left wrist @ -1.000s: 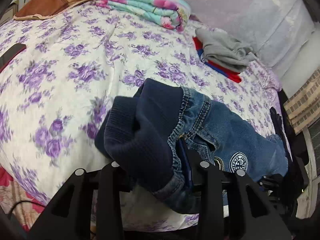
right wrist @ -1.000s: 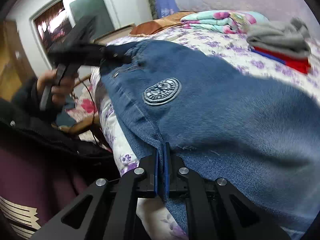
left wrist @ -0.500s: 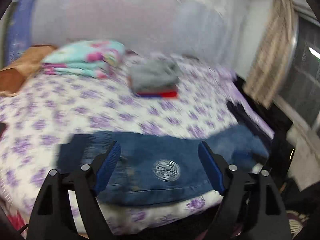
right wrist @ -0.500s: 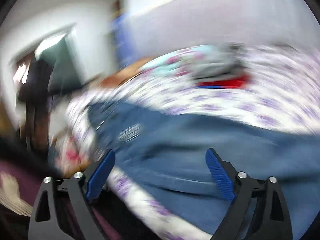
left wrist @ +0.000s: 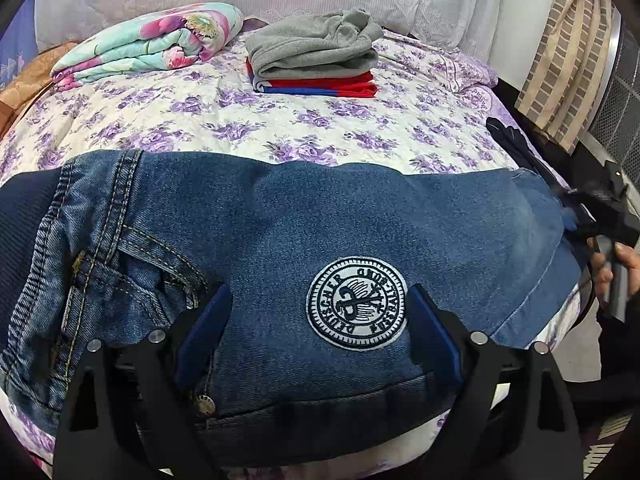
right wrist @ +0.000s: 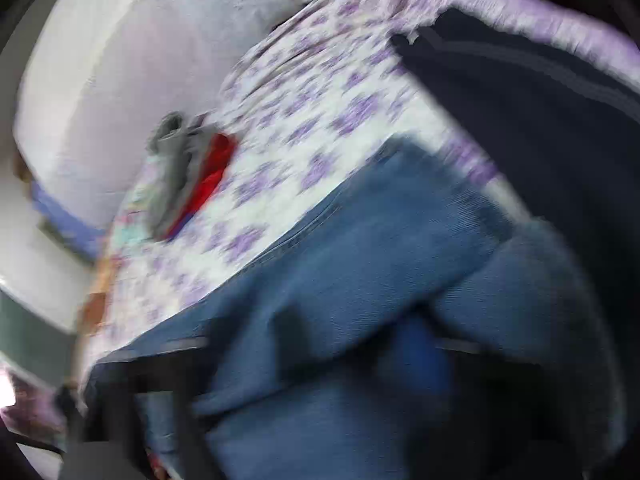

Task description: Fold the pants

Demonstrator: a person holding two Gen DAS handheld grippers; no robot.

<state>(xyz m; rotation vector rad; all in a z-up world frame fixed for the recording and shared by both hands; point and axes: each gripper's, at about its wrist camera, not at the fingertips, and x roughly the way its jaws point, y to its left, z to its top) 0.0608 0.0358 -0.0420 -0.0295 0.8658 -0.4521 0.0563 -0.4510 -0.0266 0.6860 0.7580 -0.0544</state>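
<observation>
Blue denim pants (left wrist: 280,240) with a round white badge (left wrist: 357,302) lie flat across the near edge of the bed, with the dark knit waistband (left wrist: 24,216) at the left. My left gripper (left wrist: 316,336) is open and empty, with its blue pads over the denim on either side of the badge. My right gripper shows in the left wrist view (left wrist: 572,216) at the leg end of the pants on the right. The right wrist view is heavily blurred; denim (right wrist: 360,280) covers its fingers, so its grip is unclear.
A flowered bedspread (left wrist: 280,128) covers the bed. At the back lie a folded flowered quilt (left wrist: 152,48) and a stack of grey, red and blue clothes (left wrist: 316,56). A dark garment (left wrist: 516,148) lies at the bed's right edge. A curtain (left wrist: 560,60) hangs on the right.
Both grippers let go of the pants, which now lie flat on the bed. My left gripper opened and drew back. My right gripper swung to the leg end.
</observation>
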